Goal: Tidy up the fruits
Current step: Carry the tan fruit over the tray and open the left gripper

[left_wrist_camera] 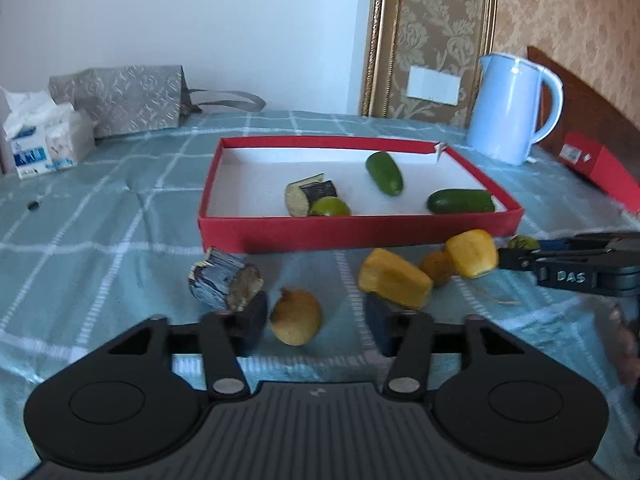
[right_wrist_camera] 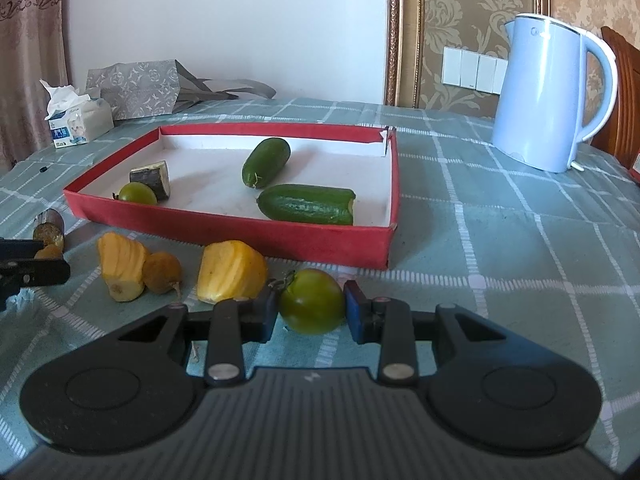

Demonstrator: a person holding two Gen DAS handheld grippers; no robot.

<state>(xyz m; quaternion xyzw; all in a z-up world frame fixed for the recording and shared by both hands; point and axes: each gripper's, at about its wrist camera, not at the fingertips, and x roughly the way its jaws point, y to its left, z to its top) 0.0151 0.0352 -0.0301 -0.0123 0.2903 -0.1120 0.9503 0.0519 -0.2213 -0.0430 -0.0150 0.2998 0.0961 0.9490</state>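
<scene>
Kettle (right_wrist_camera: 548,96) (pale blue) stands behind red tray (right_wrist_camera: 340,246).

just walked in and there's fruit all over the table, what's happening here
A person with a gripper in each hand is sorting produce into the red box. Two cucumbers, a lime and an eggplant piece already lie inside. The right gripper is shut on a green tomato resting on the tablecloth. The left gripper stands open around a small brown fruit, not gripping it. Two yellow pieces and another eggplant chunk wait outside.
</scene>
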